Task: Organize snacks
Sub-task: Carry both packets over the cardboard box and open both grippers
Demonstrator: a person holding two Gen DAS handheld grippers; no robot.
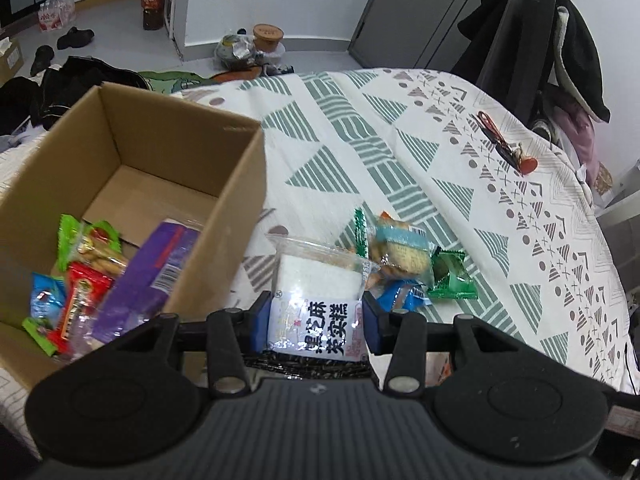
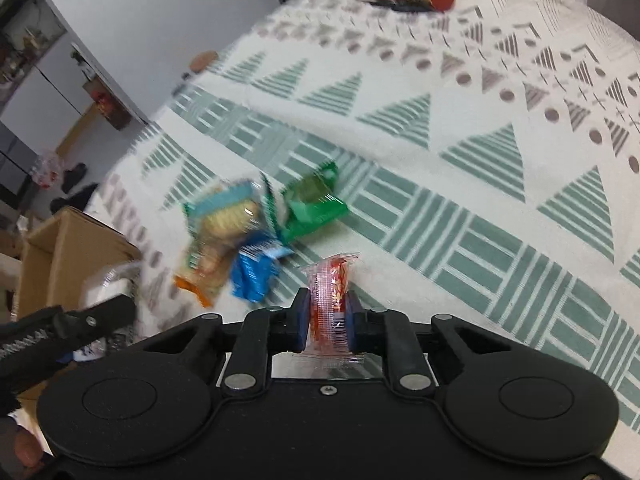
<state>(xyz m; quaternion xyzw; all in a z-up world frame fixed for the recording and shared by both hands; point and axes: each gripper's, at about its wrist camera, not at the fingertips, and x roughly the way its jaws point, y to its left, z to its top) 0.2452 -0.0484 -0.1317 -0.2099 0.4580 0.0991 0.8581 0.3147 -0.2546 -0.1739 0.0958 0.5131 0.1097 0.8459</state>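
My left gripper is shut on a clear packet of white cake with black Chinese print, held just right of the open cardboard box. Inside the box lie a purple pack and several small green, red and blue snacks. On the patterned cloth beyond the packet sit a biscuit pack, a green packet and a blue packet. My right gripper is shut on a small red-and-clear snack packet, above the cloth near the same blue packet, biscuit pack and green packet.
The table carries a white cloth with green triangles. Scissors with a red tag lie at its far right. A chair draped in dark clothes stands behind. Bags, shoes and a tub clutter the floor. The left gripper's body shows at the right wrist view's left edge.
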